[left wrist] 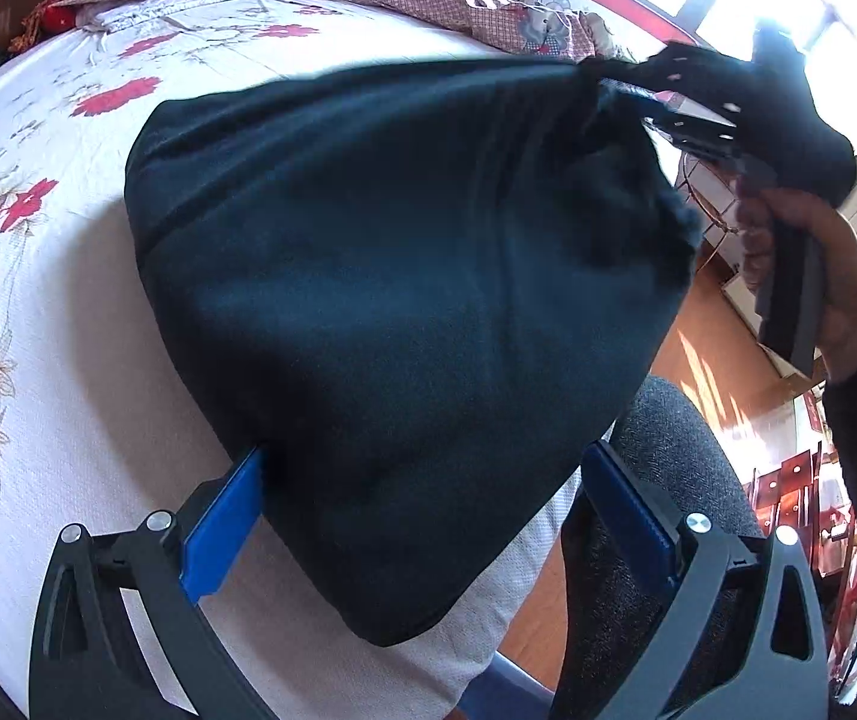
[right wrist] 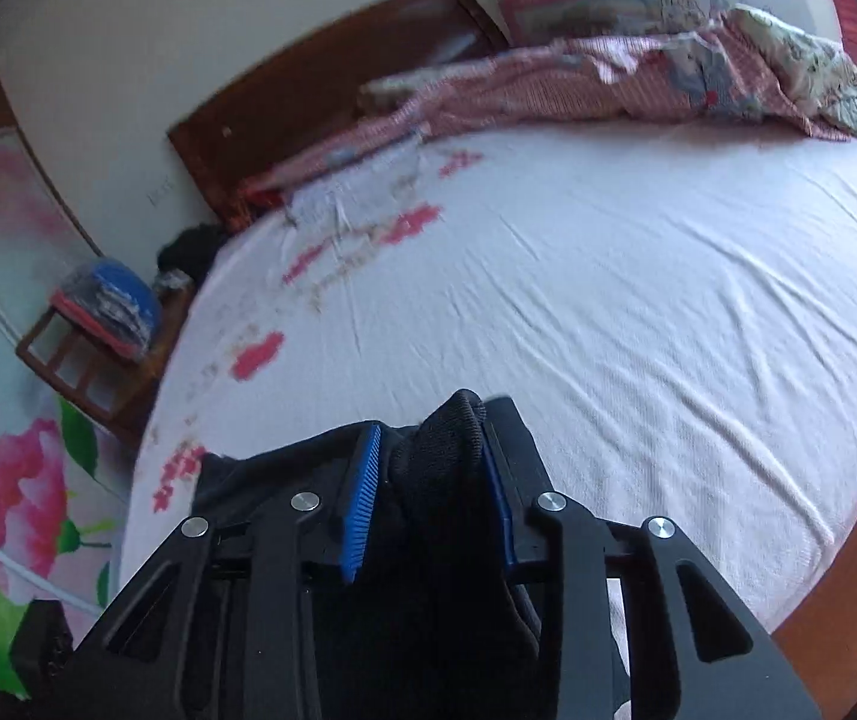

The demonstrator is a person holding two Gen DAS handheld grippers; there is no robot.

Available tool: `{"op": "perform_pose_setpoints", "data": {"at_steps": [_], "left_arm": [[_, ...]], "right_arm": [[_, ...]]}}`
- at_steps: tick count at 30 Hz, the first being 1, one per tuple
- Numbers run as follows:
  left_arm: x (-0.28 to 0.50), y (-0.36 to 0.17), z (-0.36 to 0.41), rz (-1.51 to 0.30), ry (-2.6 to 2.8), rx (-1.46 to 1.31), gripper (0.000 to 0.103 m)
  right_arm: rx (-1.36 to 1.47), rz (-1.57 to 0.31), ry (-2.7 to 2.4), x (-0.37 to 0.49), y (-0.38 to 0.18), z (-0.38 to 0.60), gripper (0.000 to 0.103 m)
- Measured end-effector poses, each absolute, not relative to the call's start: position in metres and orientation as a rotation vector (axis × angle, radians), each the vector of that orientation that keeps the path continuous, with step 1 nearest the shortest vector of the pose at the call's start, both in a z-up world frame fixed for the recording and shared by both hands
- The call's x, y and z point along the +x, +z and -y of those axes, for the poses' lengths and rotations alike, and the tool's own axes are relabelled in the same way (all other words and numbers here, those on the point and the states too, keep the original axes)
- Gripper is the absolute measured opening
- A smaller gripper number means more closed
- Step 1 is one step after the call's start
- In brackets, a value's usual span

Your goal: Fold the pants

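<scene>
Up close, the right gripper is clamping a bunched fold of the black pants between its blue pads, lifting that end. Meanwhile the left gripper is standing wide apart, pressing on nothing, with the pants draping between its fingers over the white flowered bed. Farther back, a pink checked blanket is lying crumpled.

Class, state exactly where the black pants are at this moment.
In the left wrist view the black pants hang over the flowered bedsheet, gripped at upper right by the right gripper, their lower edge between the open left gripper's fingers.
</scene>
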State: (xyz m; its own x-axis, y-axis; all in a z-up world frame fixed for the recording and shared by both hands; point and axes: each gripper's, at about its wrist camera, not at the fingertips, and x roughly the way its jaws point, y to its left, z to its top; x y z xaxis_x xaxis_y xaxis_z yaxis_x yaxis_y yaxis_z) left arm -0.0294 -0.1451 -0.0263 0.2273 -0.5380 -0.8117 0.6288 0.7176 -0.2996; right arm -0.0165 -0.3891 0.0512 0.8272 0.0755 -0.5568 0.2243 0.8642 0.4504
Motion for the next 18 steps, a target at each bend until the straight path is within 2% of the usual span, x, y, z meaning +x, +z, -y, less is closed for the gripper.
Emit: {"op": "perform_pose_setpoints", "data": {"at_steps": [2,3,4,6,7,10,13,18], "left_arm": [[-0.030,-0.028,0.148,-1.066,-0.810,0.117,0.101],[-0.030,-0.026,0.150,-1.061,-0.813,0.133,0.101],[-0.030,-0.024,0.151,-1.060,-0.815,0.142,0.101],[-0.023,-0.014,0.143,-1.043,-0.817,0.124,0.101],[-0.016,-0.006,0.133,-1.019,-0.794,0.097,0.101],[0.016,0.017,0.099,-0.950,-0.727,-0.049,0.101],[0.069,0.027,0.088,-0.942,-0.735,-0.168,0.101],[0.148,0.011,0.115,-1.057,-0.902,-0.385,0.101]], "right_arm": [[0.567,-0.643,-0.123,-0.010,0.018,0.402,0.032],[0.575,-0.710,-0.138,-0.001,-0.003,0.407,0.039],[0.588,-0.740,-0.147,0.004,-0.018,0.411,0.053],[0.634,-0.705,-0.179,-0.001,-0.012,0.416,0.057],[0.640,-0.694,-0.215,-0.006,-0.001,0.416,0.064],[0.606,-0.659,-0.325,-0.033,0.030,0.412,0.065],[0.761,-0.593,-0.107,-0.050,0.044,0.392,0.065],[0.907,-0.686,0.069,-0.052,0.011,0.359,0.065]]}}
